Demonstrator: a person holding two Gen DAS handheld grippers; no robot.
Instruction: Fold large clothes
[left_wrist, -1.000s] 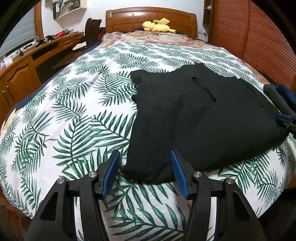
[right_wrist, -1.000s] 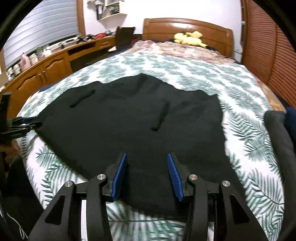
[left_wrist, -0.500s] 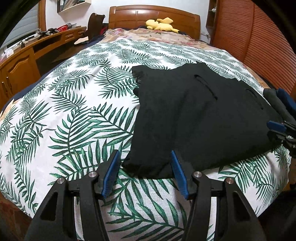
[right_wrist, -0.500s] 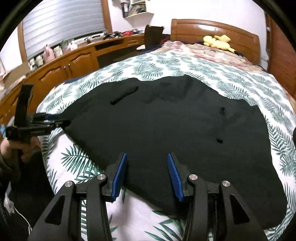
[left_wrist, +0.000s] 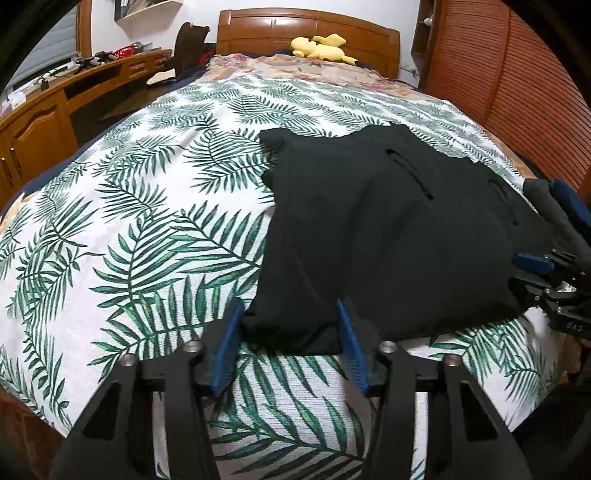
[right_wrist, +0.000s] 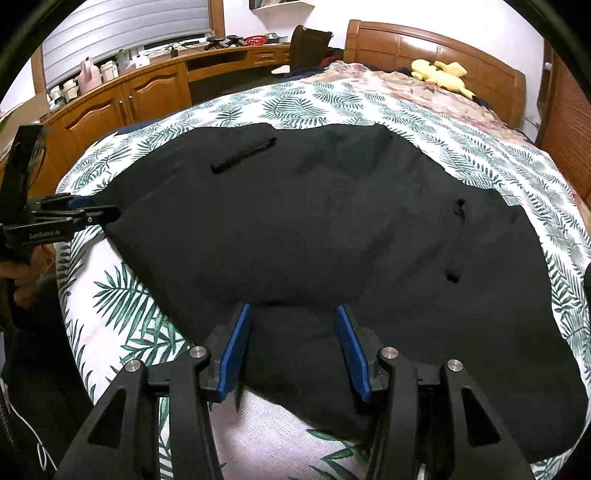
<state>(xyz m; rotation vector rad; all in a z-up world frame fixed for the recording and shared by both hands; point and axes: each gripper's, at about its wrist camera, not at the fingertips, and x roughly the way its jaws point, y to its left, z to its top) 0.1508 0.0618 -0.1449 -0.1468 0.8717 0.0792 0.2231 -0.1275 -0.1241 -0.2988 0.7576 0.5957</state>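
Note:
A large black garment (left_wrist: 388, 229) lies flat on the bed's palm-leaf sheet (left_wrist: 147, 229); it fills the middle of the right wrist view (right_wrist: 332, 229). My left gripper (left_wrist: 290, 332) is open, its jaws either side of the garment's near left corner. My right gripper (right_wrist: 291, 336) is open, its jaws over the garment's near edge. The right gripper also shows at the right edge of the left wrist view (left_wrist: 535, 269). The left gripper shows at the left of the right wrist view (right_wrist: 92, 212), at the garment's corner.
A wooden headboard (left_wrist: 306, 29) with a yellow plush toy (left_wrist: 321, 46) stands at the far end. A wooden desk and cabinets (right_wrist: 147, 88) run along the left. A slatted wooden wardrobe (left_wrist: 517, 74) stands on the right. A dark chair (right_wrist: 310, 40) is by the desk.
Both grippers have moved closer to the garment's near edge, which now lies between their open jaws. The right wrist view has swung to the left. The garment has not moved.

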